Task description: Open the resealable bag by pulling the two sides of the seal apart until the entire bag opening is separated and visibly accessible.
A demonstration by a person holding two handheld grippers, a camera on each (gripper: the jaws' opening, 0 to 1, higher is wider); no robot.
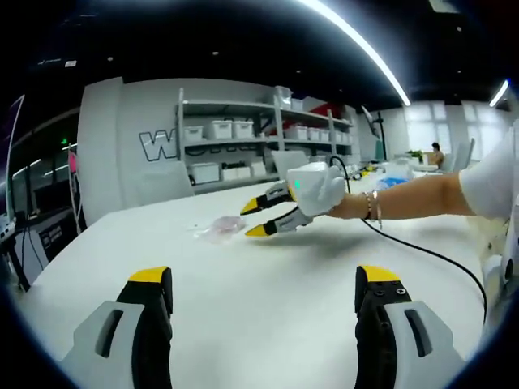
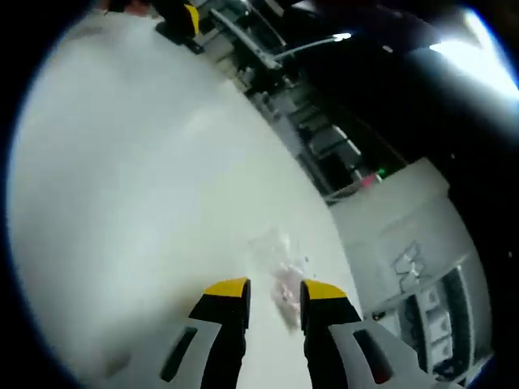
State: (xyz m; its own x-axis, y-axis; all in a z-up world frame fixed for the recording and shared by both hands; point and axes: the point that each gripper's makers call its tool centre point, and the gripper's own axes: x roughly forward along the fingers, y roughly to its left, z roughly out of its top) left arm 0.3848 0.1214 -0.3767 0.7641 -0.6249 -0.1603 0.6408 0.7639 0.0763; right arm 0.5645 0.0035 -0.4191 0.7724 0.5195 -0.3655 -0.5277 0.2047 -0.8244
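A small clear resealable bag (image 1: 217, 229) with something pinkish inside lies flat on the white table (image 1: 268, 300). My left gripper (image 1: 263, 279) is open, low over the near table, well short of the bag. My right gripper (image 1: 258, 217), held by a person's hand, comes in from the right with its yellow tips just right of the bag, apart and empty. In the right gripper view the bag (image 2: 280, 271) lies just ahead of the right gripper (image 2: 274, 293), partly between its open jaws; touching cannot be made out.
A black cable (image 1: 422, 251) trails across the table from the right gripper. Shelves with white bins (image 1: 235, 146) stand beyond the far table edge. Desk clutter (image 1: 389, 174) lies at the far right. A dark yellow-tipped object (image 2: 182, 20) rests at the table's far end.
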